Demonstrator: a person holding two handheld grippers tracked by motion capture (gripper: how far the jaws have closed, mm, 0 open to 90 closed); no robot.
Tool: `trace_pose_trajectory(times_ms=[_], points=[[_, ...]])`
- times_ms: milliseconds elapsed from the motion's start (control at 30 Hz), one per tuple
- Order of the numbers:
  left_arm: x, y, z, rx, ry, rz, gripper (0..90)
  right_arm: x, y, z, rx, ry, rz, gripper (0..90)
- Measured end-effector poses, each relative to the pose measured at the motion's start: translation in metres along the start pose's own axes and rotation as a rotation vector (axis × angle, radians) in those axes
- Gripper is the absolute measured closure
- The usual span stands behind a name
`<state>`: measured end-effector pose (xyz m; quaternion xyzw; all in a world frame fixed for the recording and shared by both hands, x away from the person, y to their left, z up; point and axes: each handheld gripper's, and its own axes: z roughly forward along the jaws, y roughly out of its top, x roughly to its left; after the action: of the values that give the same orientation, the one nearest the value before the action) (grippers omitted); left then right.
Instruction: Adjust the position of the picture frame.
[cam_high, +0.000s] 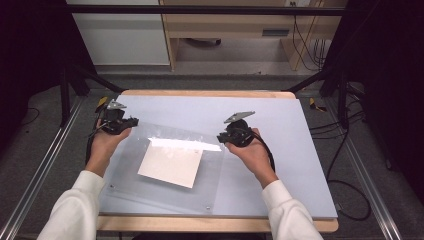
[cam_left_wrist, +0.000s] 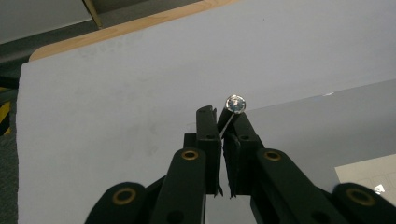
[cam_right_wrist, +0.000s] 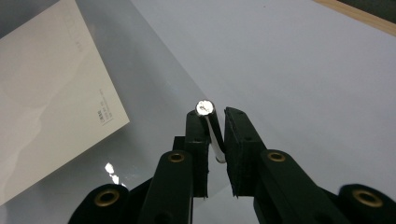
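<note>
Dark curtains and metal rails frame a wooden bench (cam_high: 215, 224) covered by a pale grey mat (cam_high: 300, 150). On the mat lies a clear plastic sheet (cam_high: 215, 185), small screws at its near corners, and a white sheet of paper (cam_high: 171, 164) rests under or on it, slightly turned; which, I cannot tell. Glare runs along the paper's far edge.

At the clear sheet's far left corner, the left gripper (cam_left_wrist: 225, 122) has its jaws closed on a silver-headed screw (cam_left_wrist: 236, 103), whose head sticks out above the jaw tips. At the far right corner, the right gripper (cam_right_wrist: 215, 122) holds a second screw (cam_right_wrist: 205, 107) between its jaws; that screw leans against the left jaw, with a narrow gap on the other side. Seen from the high view, each hand is just beside its corner of the clear sheet, the two well apart.
</note>
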<state>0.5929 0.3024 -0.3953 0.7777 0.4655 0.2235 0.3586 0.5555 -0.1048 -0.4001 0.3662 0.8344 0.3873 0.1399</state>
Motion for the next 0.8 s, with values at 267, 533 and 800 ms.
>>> trace_pose_trajectory(times_ms=[267,533,800], points=[[-0.023,0.018,-0.010,-0.009,-0.023,0.039,84.3,-0.016,0.001,-0.023,-0.009,-0.004,0.023,80.2],[-0.048,0.030,-0.008,-0.010,-0.050,0.041,84.2,-0.034,-0.003,-0.053,-0.010,-0.032,0.033,79.9],[-0.077,0.032,-0.007,0.002,-0.070,0.048,84.0,-0.052,-0.014,-0.072,0.005,-0.047,0.050,80.0]])
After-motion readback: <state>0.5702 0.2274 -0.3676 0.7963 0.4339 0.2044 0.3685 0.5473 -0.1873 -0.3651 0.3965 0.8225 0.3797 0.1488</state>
